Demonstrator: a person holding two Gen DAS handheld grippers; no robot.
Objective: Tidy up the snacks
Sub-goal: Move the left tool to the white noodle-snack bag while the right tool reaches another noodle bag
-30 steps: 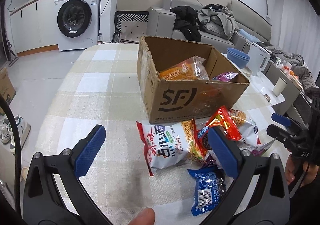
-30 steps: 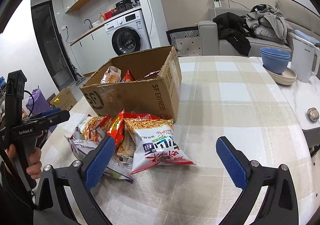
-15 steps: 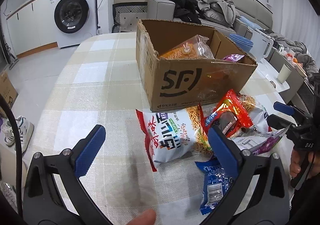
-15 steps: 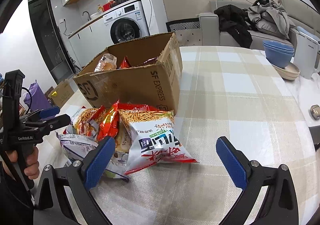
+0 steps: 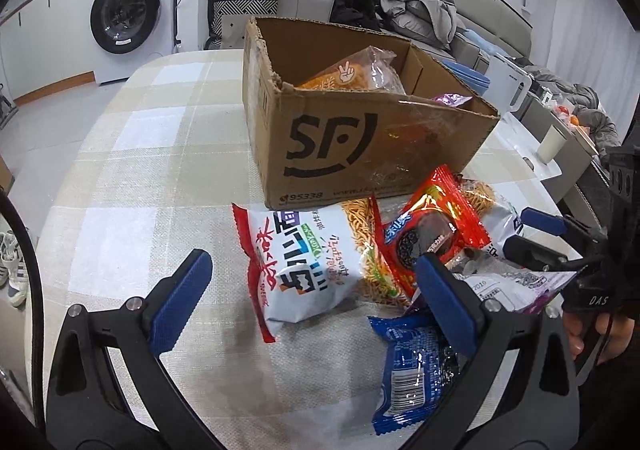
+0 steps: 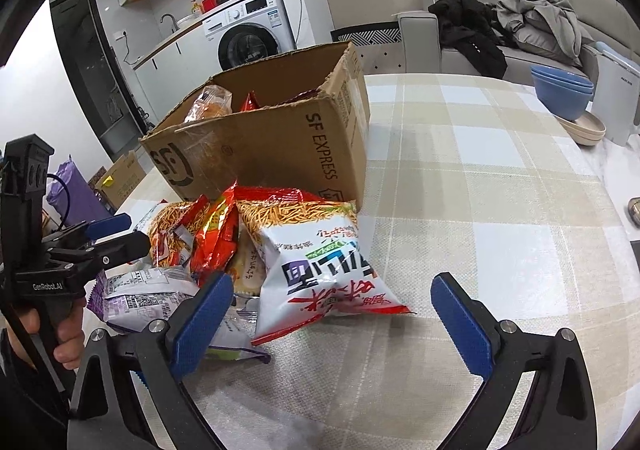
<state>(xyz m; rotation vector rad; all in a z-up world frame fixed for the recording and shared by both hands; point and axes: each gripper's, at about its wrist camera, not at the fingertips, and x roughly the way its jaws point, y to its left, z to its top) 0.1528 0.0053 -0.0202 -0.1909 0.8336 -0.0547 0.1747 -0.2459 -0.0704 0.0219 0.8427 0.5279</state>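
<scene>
An open cardboard box [image 5: 360,137] [image 6: 280,145] stands on the checked tablecloth with a few snack bags inside. In front of it lies a heap of snacks: a white noodle-snack bag [image 5: 304,262] [image 6: 320,262], a red cookie pack [image 5: 432,234], a blue pack [image 5: 416,362] and a purple-and-white bag [image 6: 140,294]. My left gripper [image 5: 316,298] is open, low over the white bag. My right gripper [image 6: 332,314] is open too, hovering over the same bag from the other side. Each gripper shows in the other's view, the right gripper [image 5: 538,236] and the left gripper [image 6: 112,234].
Stacked blue bowls [image 6: 564,93] and a white kettle [image 5: 508,85] stand at the table's far side. A cup [image 5: 552,143] sits on a side counter. A washing machine [image 5: 128,9] and a sofa with clothes [image 6: 520,29] lie beyond. Bare tablecloth [image 6: 500,209] stretches right of the box.
Both grippers have moved forward and lower toward the snack heap, so the box and bags look larger. Both stay open; no snack has been moved.
</scene>
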